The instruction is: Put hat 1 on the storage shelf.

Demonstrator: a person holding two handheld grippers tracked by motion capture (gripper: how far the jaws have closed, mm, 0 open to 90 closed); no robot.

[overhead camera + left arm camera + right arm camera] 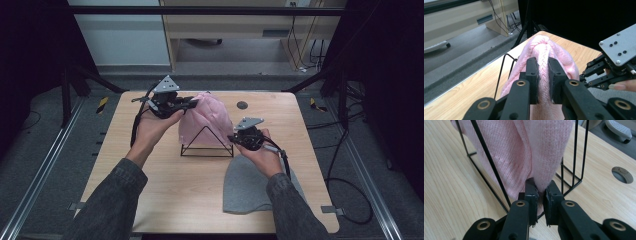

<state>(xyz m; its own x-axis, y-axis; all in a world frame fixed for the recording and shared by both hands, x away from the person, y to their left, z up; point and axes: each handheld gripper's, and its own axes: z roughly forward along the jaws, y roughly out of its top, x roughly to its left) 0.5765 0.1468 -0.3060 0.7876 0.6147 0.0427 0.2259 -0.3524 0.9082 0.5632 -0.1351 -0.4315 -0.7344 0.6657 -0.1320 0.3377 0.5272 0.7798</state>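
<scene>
Pink ribbed knit hat (206,120) is what we hold with both tools, draped over a black wire pyramid-shaped stand (206,145) in the middle of the light wooden table (165,185).

Our left gripper (543,82) has its jaws drawn close around a raised fold of the knit near the hat's top, the fabric squeezed between the black pads (553,82). Beyond its tips the hat bulges away toward the far table edge, and the other tool's grey plate sits off to its right.

Our right gripper (541,201) pinches the lower hem of the same hat, its jaws nearly together with a thin layer of pink knit caught between them. Just above and to either side of its tips run the stand's black rods. A round hole in the table (622,174) lies off to its right.

Beneath our right forearm, a grey knit hat (245,185) lies flat on the table.
</scene>
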